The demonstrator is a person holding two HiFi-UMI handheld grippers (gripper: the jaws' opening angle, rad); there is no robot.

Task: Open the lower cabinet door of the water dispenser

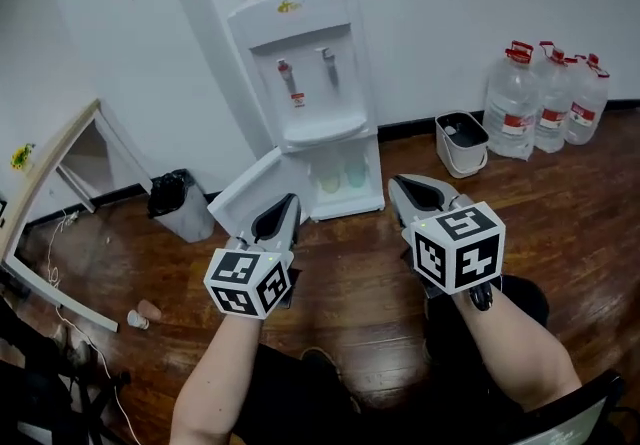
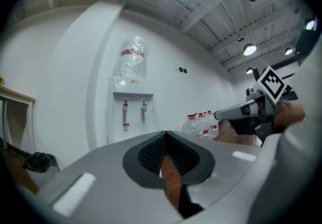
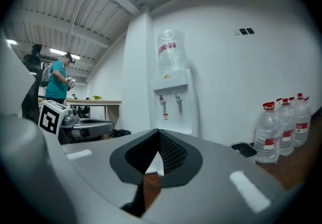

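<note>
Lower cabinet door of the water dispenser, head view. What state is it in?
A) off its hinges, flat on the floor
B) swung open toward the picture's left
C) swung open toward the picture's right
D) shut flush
B: the door stands angled out from the left side of the water dispenser, so the lower compartment behind it is exposed.

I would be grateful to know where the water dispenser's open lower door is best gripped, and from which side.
Take the lower cabinet door by its free outer edge, the one farthest from the water dispenser. It stands swung out to the left as a thin upright panel, so the jaws can probably straddle that edge, coming from the person's side.
</note>
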